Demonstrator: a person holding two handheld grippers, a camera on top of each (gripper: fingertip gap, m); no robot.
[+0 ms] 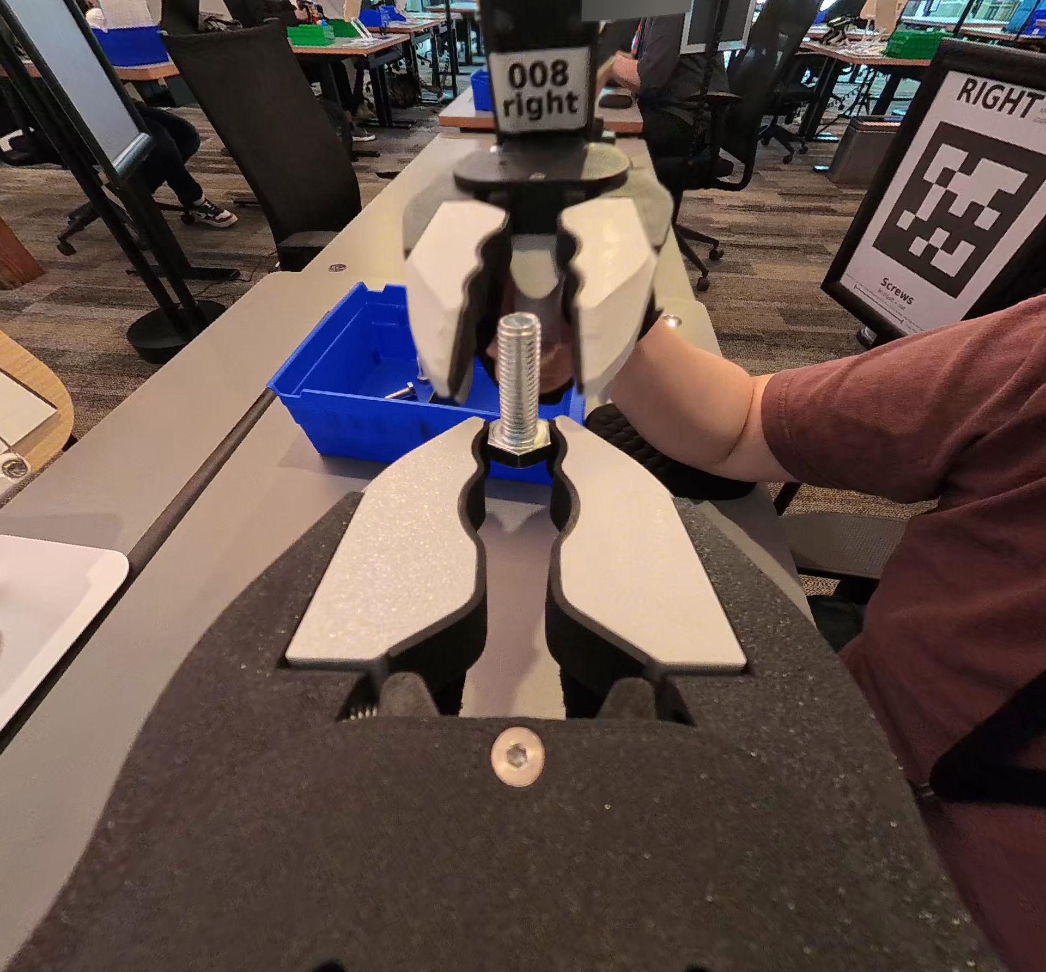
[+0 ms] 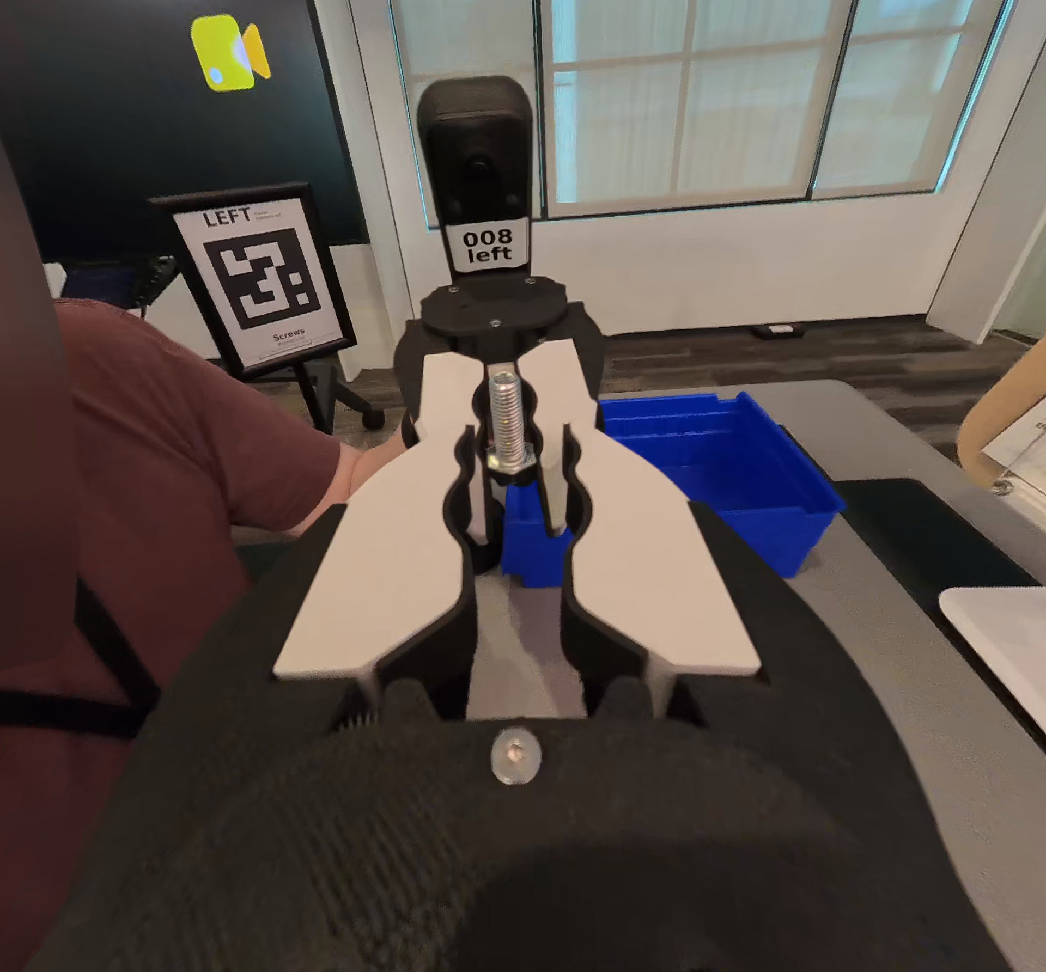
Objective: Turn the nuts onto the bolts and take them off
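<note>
Both views are bright and evenly lit. Daylight from the windows (image 2: 736, 68) washes the right view, which is slightly soft. Wide-angle bending curves the edges; shadows on the counter (image 1: 170, 435) are faint.

The bolt (image 1: 518, 373) was bright, threaded metal. The bin (image 1: 362, 396) was glossy blue plastic. The left gripper (image 1: 518, 450) had matt, grainy grey fingers (image 1: 407, 549).

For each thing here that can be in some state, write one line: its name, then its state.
Left gripper: shut on the bolt's head.
Right gripper: open, fingers either side of the shank.
Bolt: upright, thread bare above the nut.
Nut: low on the thread, by the head.
Blue bin: open-topped, some hardware inside.
</note>
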